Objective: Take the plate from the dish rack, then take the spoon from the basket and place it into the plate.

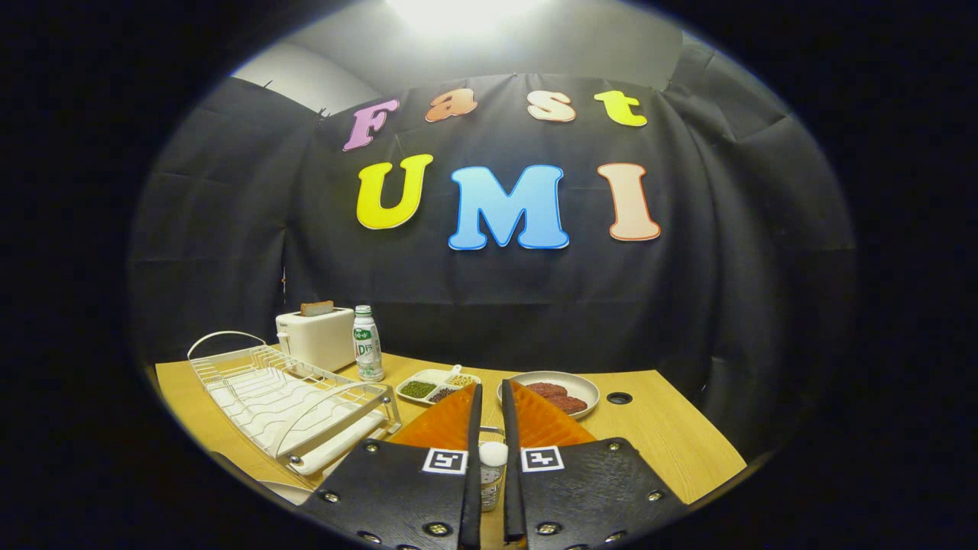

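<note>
My gripper (491, 386) hovers low over the wooden table (672, 435), its two orange fingers (451, 424) almost together with only a thin slit between them and nothing held. The white wire dish rack (286, 397) stands to the left of the fingers, and no plate stands in its slots that I can see. A pale curved rim (286, 493) shows just in front of the rack; I cannot tell what it is. A small white-capped shaker (493, 458) stands on the table below the slit.
Beyond the fingertips sit a divided dish of beans (432, 386) with a small white scoop and a beige plate (581, 382) holding red-brown patties. A white toaster (317, 336) and a bottle (367, 344) stand behind the rack. A cable hole (619, 398) lies to the right.
</note>
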A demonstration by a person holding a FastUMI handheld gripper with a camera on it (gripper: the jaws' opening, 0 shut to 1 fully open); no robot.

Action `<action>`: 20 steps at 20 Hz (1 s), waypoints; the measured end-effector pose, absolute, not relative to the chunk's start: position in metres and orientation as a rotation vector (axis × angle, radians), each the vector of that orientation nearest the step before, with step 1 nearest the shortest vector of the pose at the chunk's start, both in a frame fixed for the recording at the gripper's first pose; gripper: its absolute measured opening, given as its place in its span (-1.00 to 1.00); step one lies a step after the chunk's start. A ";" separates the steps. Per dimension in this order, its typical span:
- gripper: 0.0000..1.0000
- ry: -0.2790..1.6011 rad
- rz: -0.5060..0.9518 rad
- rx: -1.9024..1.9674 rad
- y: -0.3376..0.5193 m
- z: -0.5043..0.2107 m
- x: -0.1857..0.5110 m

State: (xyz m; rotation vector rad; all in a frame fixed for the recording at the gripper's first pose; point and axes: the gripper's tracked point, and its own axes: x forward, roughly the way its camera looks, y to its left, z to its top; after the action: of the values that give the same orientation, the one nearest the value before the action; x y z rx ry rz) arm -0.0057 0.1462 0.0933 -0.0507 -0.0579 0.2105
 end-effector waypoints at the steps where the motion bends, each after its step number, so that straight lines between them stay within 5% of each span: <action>1: -0.78 -0.057 0.197 -0.054 0.143 0.103 -0.010; 20: -0.78 0.003 0.123 -0.125 0.143 0.204 -0.107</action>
State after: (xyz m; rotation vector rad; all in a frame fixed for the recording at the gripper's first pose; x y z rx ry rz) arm -0.1067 0.1425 0.2035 -0.1255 0.0034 0.1234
